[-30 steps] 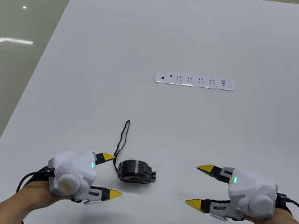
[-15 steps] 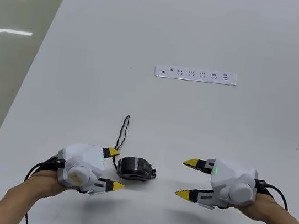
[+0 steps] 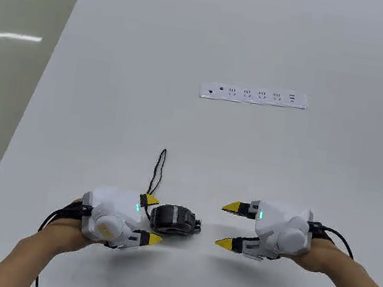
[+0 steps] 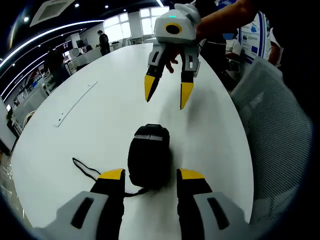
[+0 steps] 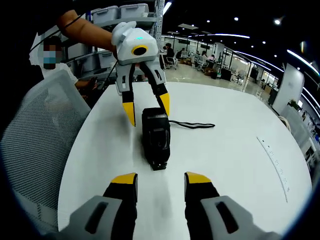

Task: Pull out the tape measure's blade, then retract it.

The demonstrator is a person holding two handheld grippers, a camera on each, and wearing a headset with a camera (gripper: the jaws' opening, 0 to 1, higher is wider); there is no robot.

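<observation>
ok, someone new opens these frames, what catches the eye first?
The black tape measure lies on the white table near the person, and the open left gripper straddles one end of it. The open right gripper faces it from the other side, not touching it. Farther back on the table lies a white power strip.

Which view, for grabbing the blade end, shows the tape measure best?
Right gripper view: the tape measure lies close, blade end facing it. Left gripper view shows its back; head view shows it small.
</observation>
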